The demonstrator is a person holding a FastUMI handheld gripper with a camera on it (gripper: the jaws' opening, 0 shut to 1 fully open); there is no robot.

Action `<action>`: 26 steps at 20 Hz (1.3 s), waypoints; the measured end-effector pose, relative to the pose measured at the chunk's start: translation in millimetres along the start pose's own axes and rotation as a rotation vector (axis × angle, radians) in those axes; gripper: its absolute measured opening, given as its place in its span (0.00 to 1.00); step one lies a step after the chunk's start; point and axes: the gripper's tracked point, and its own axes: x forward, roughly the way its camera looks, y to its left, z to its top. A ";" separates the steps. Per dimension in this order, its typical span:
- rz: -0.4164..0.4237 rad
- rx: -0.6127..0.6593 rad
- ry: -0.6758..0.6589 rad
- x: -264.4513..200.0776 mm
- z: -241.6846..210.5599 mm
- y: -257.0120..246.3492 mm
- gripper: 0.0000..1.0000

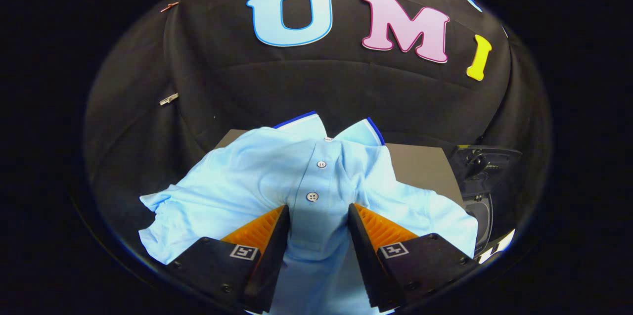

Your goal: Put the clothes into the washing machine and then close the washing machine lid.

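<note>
A light blue polo shirt [247, 181] lies spread on a grey flat surface [420, 166], collar with a dark blue edge pointing away from me. Its button placket runs straight toward me, with three buttons showing. My gripper [318, 208] is open, with its two fingers standing apart on either side of the placket's lower part, low over the fabric. The cloth between them looks flat and shaded, and I see no fold pinched. The shirt's lower part is hidden under the fingers.
To the right of the grey surface, beyond the shirt's sleeve, stands a dark machine body [482, 171] with a rounded opening edge and a white patch [499, 248] below it. Black cloth wall rises behind everything.
</note>
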 end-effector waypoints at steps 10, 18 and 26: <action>0.004 -0.029 -0.051 -8.9 -1.7 5.9 0.08; 0.106 0.043 -0.169 -68.3 20.6 4.4 0.08; 0.234 0.030 -0.255 -112.3 35.7 -37.6 0.08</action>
